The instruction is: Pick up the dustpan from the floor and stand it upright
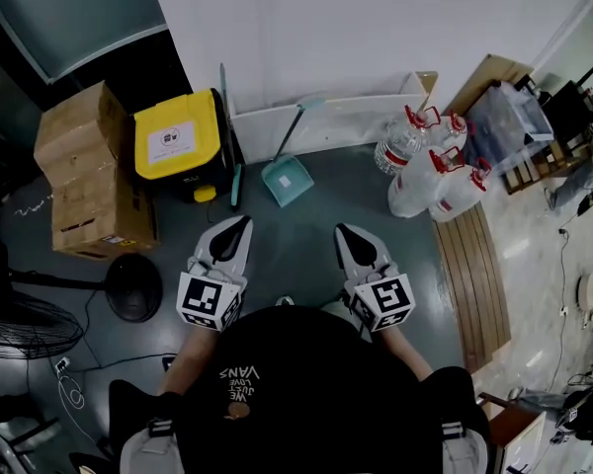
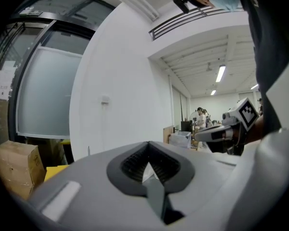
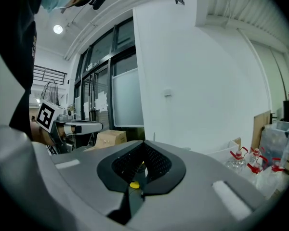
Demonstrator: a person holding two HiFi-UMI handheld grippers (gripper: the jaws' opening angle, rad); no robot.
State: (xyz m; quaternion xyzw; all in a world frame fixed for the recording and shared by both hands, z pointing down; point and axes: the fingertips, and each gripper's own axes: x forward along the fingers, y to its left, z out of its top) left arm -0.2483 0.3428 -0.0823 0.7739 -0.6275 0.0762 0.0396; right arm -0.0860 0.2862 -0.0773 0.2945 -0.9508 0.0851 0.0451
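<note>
Two grey grippers, each carrying a cube with square markers, are pointing forward over the dark grey floor (image 1: 306, 235), side by side and apart from each other. The left gripper (image 1: 240, 224) is holding its jaws pressed together, with nothing between them, as its own view is showing. The right gripper (image 1: 343, 231) is likewise keeping its jaws together and empty.

The teal plastic dustpan (image 1: 288, 181) is sitting on the floor ahead of both grippers, roughly midway between their lines and well apart from their tips. Its long thin handle (image 1: 293, 129) is running up from the pan toward the low white wall (image 1: 326, 121) behind it; whether the handle is touching that wall I cannot tell.

Just left of the dustpan a thin teal-tipped stick (image 1: 235, 171) is leaning beside a black bin with a yellow lid (image 1: 176, 136), and further left brown cardboard boxes (image 1: 89, 171) are standing stacked. To the right of the dustpan, several clear plastic water bottles with red caps (image 1: 430, 166) are crowding together near the wall, next to a slatted wooden board (image 1: 474, 275). A round black fan base (image 1: 133, 286) is resting on the floor near the left gripper.
</note>
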